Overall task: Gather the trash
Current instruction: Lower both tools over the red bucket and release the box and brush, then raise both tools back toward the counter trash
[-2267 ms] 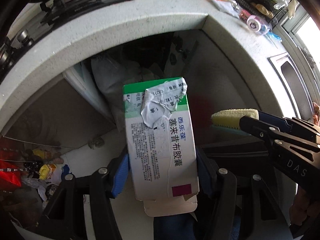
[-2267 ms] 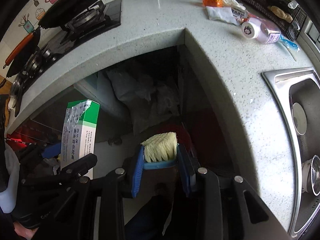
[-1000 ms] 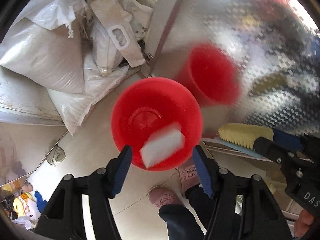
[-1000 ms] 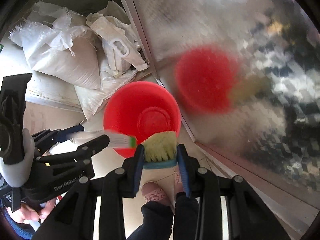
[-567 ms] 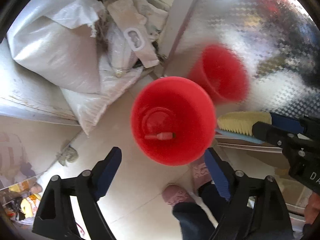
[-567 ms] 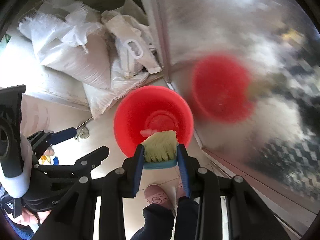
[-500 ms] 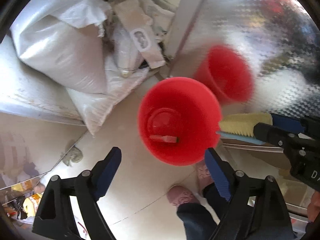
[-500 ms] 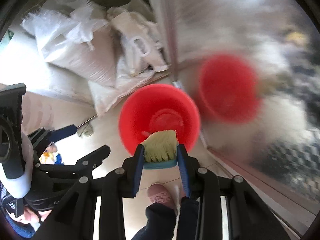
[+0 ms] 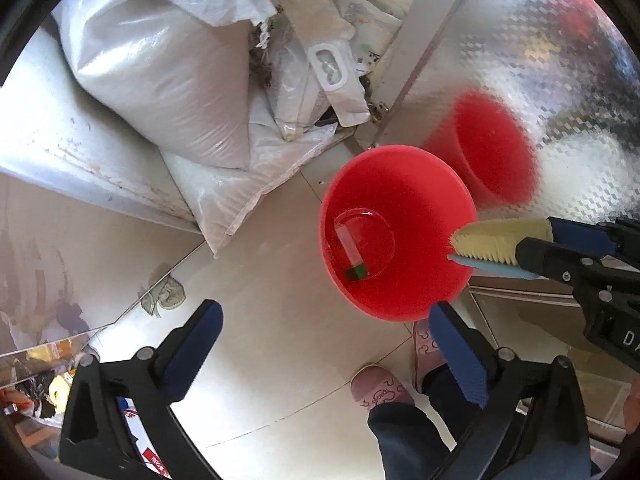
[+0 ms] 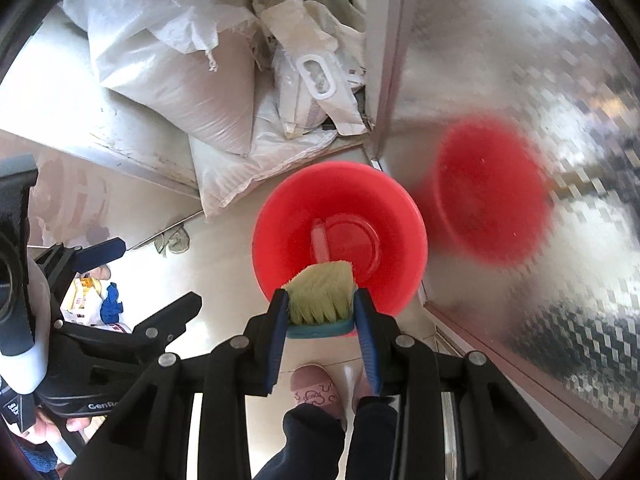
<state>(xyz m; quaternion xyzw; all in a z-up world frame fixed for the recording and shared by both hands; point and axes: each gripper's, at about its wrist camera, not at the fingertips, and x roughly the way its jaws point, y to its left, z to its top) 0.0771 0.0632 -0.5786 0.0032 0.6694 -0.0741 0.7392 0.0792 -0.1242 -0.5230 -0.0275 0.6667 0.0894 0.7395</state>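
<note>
A red bucket [image 9: 420,280] stands on the tiled floor below both grippers. The white and green medicine box [image 9: 352,252] lies at its bottom, also seen in the right wrist view as a pale box [image 10: 320,244] inside the bucket [image 10: 280,208]. My left gripper [image 9: 325,312] hangs left of the bucket with its jaws opening wide and nothing between them. My right gripper [image 10: 320,300] is shut on a scrub brush [image 10: 320,292] with yellow bristles and a blue back, held over the bucket's near rim. The brush [image 9: 500,240] shows at the right of the left wrist view.
White woven sacks [image 9: 160,80] and plastic bags [image 10: 316,80] are piled behind the bucket. A shiny patterned metal door [image 10: 520,80] on the right mirrors the bucket in red. The person's pink slippers [image 9: 376,388] stand just in front of the bucket.
The box left my left gripper and dropped to the bucket's bottom. The left jaws spread wider. Both hands drifted sideways, and the right gripper kept its hold on the brush.
</note>
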